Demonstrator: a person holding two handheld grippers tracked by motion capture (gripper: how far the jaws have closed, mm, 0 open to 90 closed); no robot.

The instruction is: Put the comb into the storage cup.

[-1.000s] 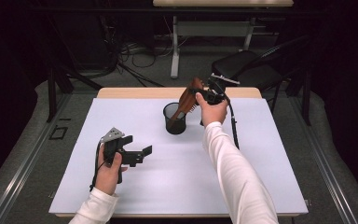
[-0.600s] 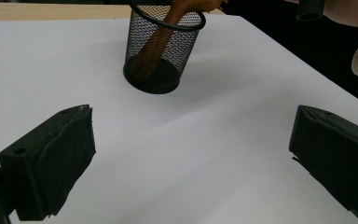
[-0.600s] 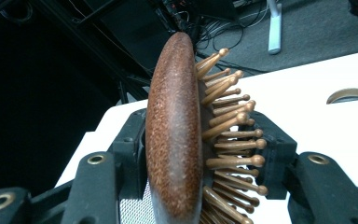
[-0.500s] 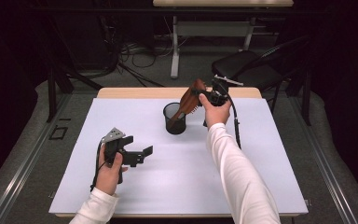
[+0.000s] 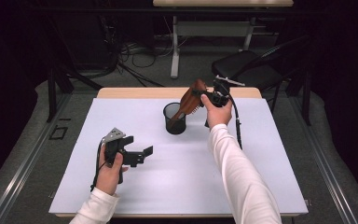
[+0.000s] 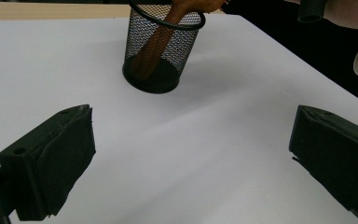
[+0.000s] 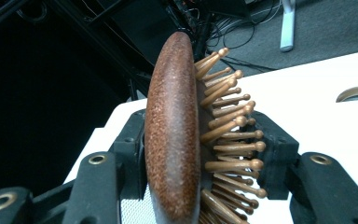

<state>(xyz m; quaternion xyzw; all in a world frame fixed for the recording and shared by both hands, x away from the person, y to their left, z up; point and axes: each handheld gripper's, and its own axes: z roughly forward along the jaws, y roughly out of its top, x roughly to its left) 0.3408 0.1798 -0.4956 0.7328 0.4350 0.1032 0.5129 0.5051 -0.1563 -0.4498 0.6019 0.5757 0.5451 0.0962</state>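
On the left side of the bench (image 5: 261, 186), left claw (image 5: 142, 154) sits low over the white surface, held in the person's left hand (image 5: 109, 168), jaws spread wide with nothing between them; left gripper view confirms bare bench top between the two black jaws. Centre-back: black mesh cup (image 5: 175, 118) stands upright on the white surface, well apart from the left claw. Wooden hairbrush (image 5: 189, 101) is tilted, handle end down inside the cup, head sticking up and out to the right above the rim; left gripper view shows the handle (image 6: 156, 44) through the mesh, reaching the cup floor. Right of the cup: right claw (image 5: 204, 95), held in the right hand (image 5: 216, 114), is pinching the brush head, one jaw on the smooth back (image 7: 172, 140), the other against the bristle pins (image 7: 233, 140). Cable (image 5: 237, 126) trails down from the right claw along the sleeve.
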